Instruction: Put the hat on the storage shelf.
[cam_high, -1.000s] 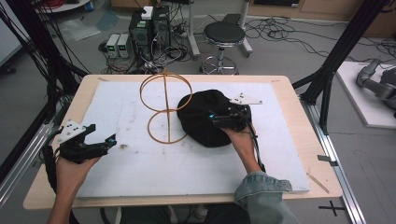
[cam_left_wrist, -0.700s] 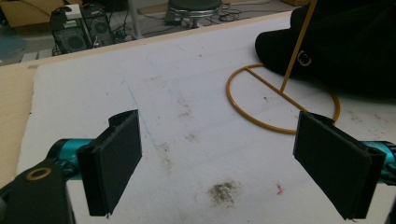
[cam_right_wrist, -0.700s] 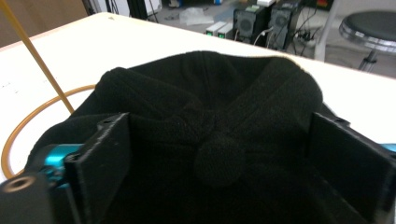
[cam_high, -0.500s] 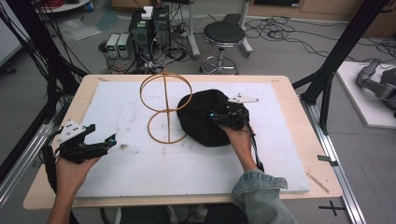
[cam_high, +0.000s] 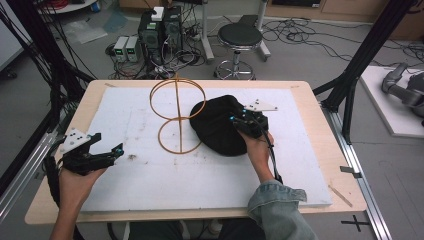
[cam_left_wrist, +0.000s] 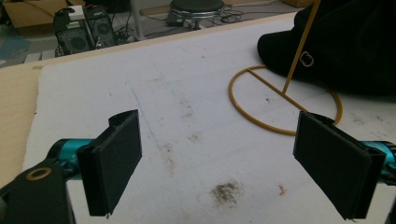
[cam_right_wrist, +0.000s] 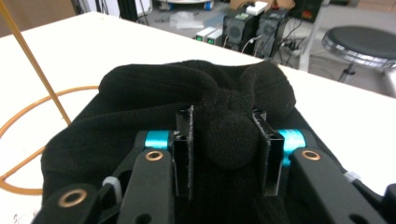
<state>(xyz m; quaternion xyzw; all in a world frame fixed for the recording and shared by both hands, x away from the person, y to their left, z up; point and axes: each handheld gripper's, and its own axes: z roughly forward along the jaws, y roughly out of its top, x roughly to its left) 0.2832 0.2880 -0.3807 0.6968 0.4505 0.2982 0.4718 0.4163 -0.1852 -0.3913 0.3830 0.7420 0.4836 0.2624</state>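
A black knit hat (cam_high: 217, 125) lies on the white foam board (cam_high: 150, 180), right of centre, its edge over the base ring of a gold wire stand (cam_high: 176, 112). My right gripper (cam_high: 239, 121) sits on the hat's right side. In the right gripper view its jaws have just been closing and are now shut on a bunched fold of the hat (cam_right_wrist: 187, 88), pinched at the right gripper (cam_right_wrist: 226, 140). My left gripper (cam_high: 112, 152) rests low near the board's left edge, well apart from the hat. Its pads (cam_left_wrist: 116, 158) stand wide open with nothing between them.
The stand's upright rod (cam_left_wrist: 299, 51) and base ring (cam_left_wrist: 232, 99) lie ahead of the left gripper, with the hat (cam_left_wrist: 355, 46) behind them. A dirt smudge (cam_left_wrist: 226, 191) marks the board. Beyond the table's far edge stand a stool (cam_high: 240, 37) and computer boxes (cam_high: 160, 30).
The right gripper's jaws have drawn together on the hat's fabric. Both hands have stayed almost where they were, and the hat and stand have not shifted.
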